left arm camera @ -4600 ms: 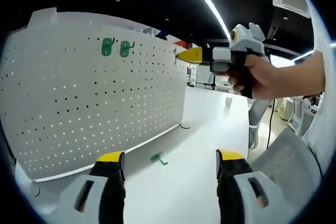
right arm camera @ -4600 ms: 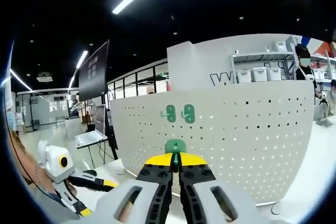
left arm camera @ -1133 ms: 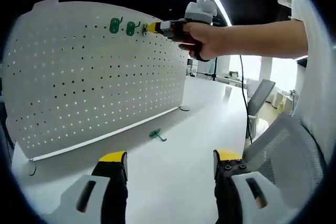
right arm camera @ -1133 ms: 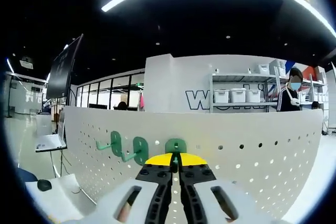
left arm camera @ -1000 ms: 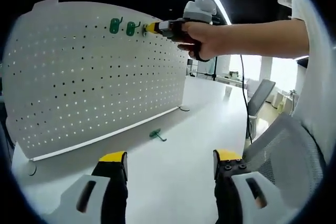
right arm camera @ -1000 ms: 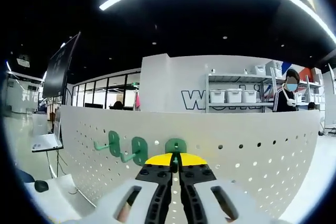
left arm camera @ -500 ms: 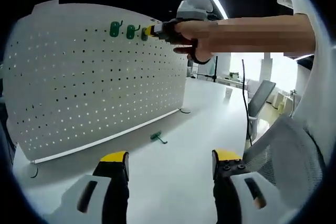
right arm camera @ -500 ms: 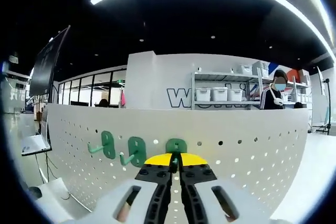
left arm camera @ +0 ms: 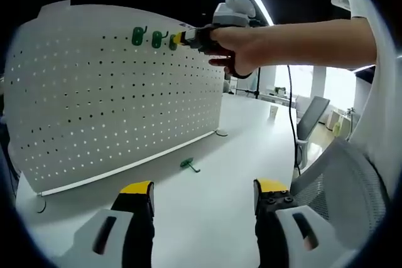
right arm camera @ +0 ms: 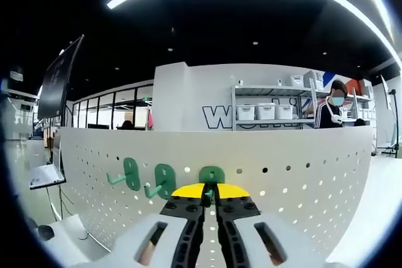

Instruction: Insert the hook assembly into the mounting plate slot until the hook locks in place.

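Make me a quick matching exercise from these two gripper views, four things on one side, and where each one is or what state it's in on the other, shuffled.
Things:
1. right gripper
2. left gripper
3. loose green hook
4. two mounted green hooks

States or places:
A. lying on the white table
B. hanging on the pegboard, near its top
C. jaws open, holding nothing
D. shut on a green hook at the pegboard

Pairs: 1-D, 2-C, 3-A, 4-B

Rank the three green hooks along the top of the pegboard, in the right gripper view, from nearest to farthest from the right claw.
1. The held green hook, right at the tips of the shut right claw, against the pegboard.
2. The middle green hook, just to its left in view.
3. The leftmost green hook, farthest out to the left.
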`<state>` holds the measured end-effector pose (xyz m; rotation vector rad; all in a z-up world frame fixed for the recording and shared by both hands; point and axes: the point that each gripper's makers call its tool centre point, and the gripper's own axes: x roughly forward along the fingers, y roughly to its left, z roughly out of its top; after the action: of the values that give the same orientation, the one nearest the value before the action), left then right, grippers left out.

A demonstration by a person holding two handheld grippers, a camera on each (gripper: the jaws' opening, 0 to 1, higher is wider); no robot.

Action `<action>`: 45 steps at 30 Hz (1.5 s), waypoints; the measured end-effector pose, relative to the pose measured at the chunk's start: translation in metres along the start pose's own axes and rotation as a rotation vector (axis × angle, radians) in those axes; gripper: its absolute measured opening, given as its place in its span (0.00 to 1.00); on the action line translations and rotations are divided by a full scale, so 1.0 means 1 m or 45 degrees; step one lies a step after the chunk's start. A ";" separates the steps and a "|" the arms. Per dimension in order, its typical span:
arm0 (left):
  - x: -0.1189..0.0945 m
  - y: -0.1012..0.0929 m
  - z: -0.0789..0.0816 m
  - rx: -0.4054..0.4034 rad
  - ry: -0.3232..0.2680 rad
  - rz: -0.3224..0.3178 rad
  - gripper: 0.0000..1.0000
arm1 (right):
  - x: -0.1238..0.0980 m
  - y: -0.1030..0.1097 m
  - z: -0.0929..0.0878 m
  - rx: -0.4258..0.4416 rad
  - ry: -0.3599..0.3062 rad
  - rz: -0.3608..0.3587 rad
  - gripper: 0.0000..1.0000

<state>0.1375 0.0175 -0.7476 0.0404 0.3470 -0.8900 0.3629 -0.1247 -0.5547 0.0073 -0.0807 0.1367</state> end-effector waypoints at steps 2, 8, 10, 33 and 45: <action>0.000 0.000 0.001 0.002 0.001 0.000 0.66 | 0.000 0.000 0.000 0.001 -0.002 0.007 0.03; 0.000 -0.001 0.001 0.004 0.004 -0.002 0.66 | 0.000 0.000 0.000 0.011 0.000 0.013 0.03; 0.000 -0.002 0.001 0.002 0.002 -0.001 0.66 | -0.001 0.000 0.000 0.011 0.004 0.021 0.04; -0.002 0.002 0.001 0.013 0.007 0.005 0.66 | -0.019 0.020 -0.004 -0.094 -0.007 0.308 0.40; -0.002 0.001 0.003 0.016 0.003 0.006 0.66 | -0.023 0.016 -0.002 -0.062 -0.020 0.327 0.41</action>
<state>0.1382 0.0191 -0.7441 0.0536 0.3434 -0.8872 0.3378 -0.1116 -0.5587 -0.0505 -0.1001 0.3915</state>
